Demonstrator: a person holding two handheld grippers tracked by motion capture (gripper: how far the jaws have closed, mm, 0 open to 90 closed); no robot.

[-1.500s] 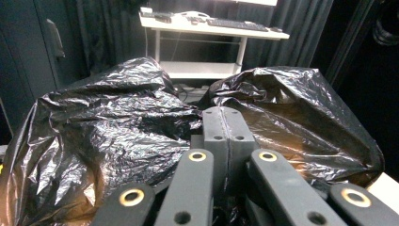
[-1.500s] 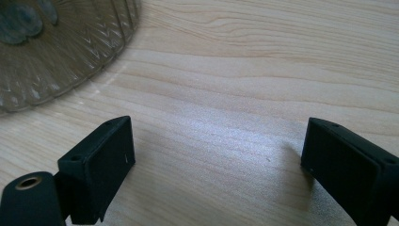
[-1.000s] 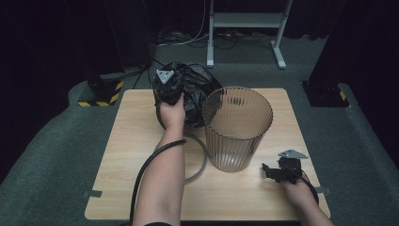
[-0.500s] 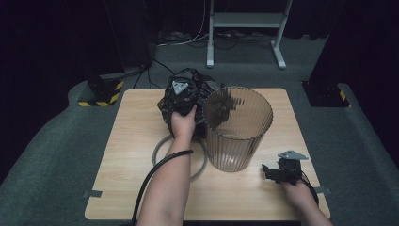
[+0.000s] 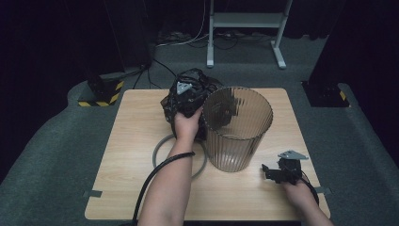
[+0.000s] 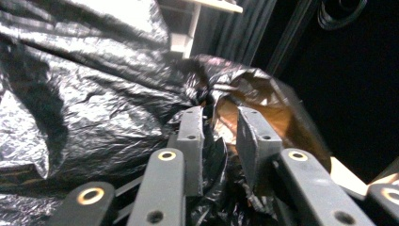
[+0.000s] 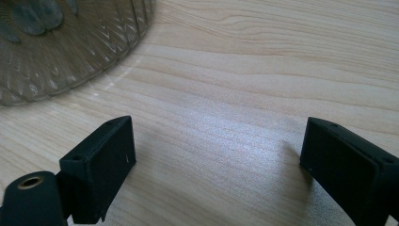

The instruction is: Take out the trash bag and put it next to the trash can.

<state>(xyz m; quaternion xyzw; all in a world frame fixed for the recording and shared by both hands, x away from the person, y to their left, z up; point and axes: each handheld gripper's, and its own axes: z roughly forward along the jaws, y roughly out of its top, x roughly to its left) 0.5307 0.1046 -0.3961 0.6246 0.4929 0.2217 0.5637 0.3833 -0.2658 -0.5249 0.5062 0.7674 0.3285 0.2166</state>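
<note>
A crumpled black plastic bag (image 5: pixel 171 106) lies at the back of the wooden table (image 5: pixel 122 188), against the left side of a ribbed translucent bin (image 5: pixel 240 136). A dark flap of it shows at the bin's left wall. My left gripper (image 5: pixel 190 96) is sunk in the bag beside the bin's rim. In the left gripper view its jaws (image 6: pixel 219 125) have just been opening: they stand a little apart, a loose fold of bag (image 6: pixel 94 108) still between them. My right gripper (image 5: pixel 270 172) rests open on the table at the front right, nothing between its fingers (image 7: pixel 103 160).
A grey ring (image 5: pixel 162 148) lies flat on the table under my left forearm, left of the bin. The bin's base (image 7: pixel 61 42) is just beyond the right gripper. Dark carpet, a white stand (image 5: pixel 244 21) and cables lie behind the table.
My left hand has carried the bag rightward and slightly down, up against the bin's rim. The right hand has stayed where it was.
</note>
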